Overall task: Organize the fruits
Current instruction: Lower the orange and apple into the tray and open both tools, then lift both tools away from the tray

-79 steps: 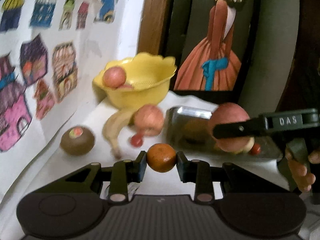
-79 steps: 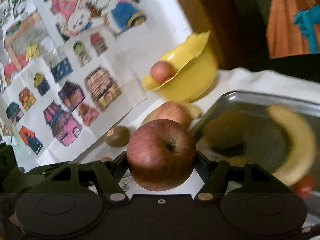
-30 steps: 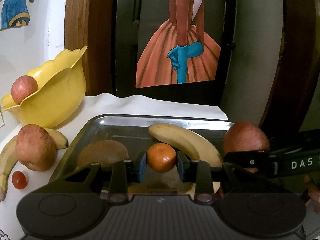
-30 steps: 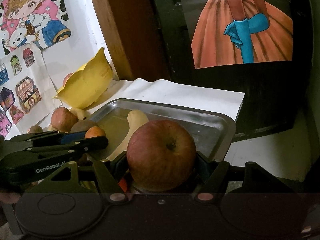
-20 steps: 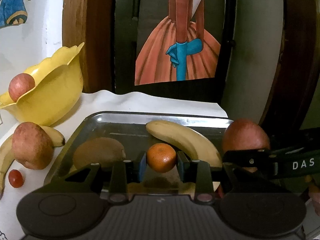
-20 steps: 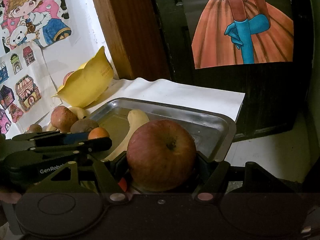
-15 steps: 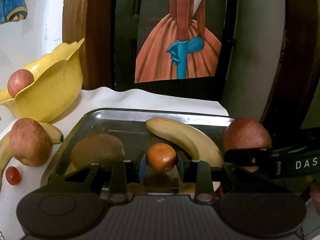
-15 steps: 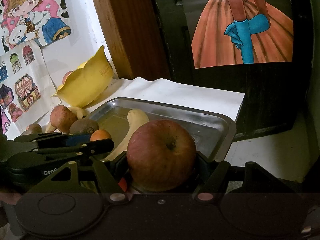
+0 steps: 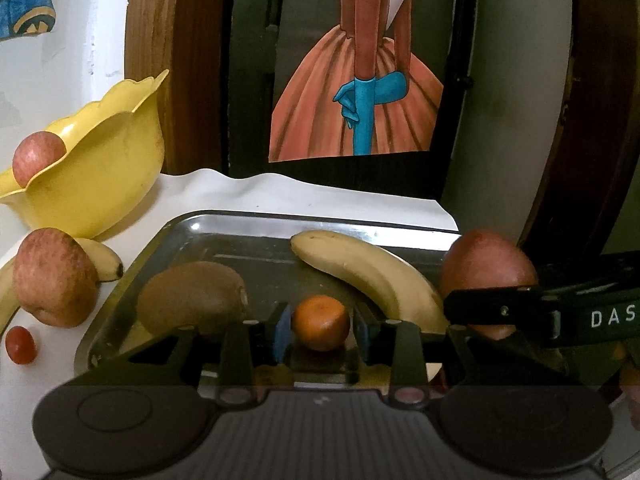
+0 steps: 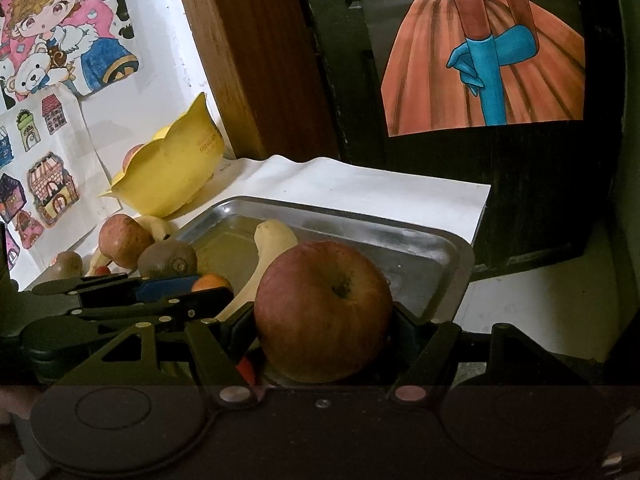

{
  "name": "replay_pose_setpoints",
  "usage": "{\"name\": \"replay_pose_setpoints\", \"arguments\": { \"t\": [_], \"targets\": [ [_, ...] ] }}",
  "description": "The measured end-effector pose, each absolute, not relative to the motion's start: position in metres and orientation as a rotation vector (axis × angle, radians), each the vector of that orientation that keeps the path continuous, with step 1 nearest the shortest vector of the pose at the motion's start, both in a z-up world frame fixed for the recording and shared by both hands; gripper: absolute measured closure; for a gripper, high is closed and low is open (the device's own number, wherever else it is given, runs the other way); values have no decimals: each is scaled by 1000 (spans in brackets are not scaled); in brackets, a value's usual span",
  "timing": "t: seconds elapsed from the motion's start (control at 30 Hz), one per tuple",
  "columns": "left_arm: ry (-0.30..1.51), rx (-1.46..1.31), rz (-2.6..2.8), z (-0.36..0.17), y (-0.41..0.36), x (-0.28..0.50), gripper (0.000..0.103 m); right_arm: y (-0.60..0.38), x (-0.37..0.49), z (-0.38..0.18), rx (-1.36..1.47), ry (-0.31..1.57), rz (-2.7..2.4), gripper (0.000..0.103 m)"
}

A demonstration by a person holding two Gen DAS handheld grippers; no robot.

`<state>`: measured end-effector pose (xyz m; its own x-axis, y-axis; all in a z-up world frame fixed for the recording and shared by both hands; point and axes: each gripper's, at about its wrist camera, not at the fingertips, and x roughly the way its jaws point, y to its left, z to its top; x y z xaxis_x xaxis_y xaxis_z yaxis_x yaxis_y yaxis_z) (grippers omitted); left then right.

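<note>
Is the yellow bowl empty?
No. An apple pokes over the rim of the yellow bowl. What else is inside is hidden.

The banana [image 10: 256, 268] lies half-hidden — apple [image 10: 323, 312] and tongs cover its lower end.

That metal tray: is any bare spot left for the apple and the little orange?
The rectangular metal tray has bare floor at its far right corner, beyond the yellow banana. Its left end is crowded by the brown kiwi; outside it, fruit clusters below the yellow bowl.

Black ribbed tool [image 9: 320, 322], blue pads [image 9: 282, 330], white "DAS" lettering.
</note>
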<state>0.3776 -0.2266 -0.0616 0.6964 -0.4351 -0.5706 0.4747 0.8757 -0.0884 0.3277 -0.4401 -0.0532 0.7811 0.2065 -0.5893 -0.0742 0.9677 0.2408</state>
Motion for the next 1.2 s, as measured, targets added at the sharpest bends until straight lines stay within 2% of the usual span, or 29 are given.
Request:
{"name": "replay_pose_setpoints", "arguments": {
  "t": [0.13, 0.33, 0.6, 0.8, 0.97, 1.2],
  "targets": [
    [620, 63, -502, -61, -224, 376, 62, -440, 328, -51, 206, 643, 150, 30],
    [615, 44, -495, -53, -217, 369, 49, -443, 322, -45, 191, 610, 147, 26],
    [564, 6, -479, -32, -202, 351, 21, -443, 299, -26, 187, 559, 129, 16],
    [513, -22, -463, -8, -179, 330, 7, -435, 275, -3, 177, 511, 122, 10],
    [459, -48, -438, 15, -152, 303, 2, -418, 246, 22, 162, 451, 128, 1],
    [374, -66, -399, 50, -103, 253, 0, -384, 195, 55, 153, 357, 151, 1]
  ]
}}
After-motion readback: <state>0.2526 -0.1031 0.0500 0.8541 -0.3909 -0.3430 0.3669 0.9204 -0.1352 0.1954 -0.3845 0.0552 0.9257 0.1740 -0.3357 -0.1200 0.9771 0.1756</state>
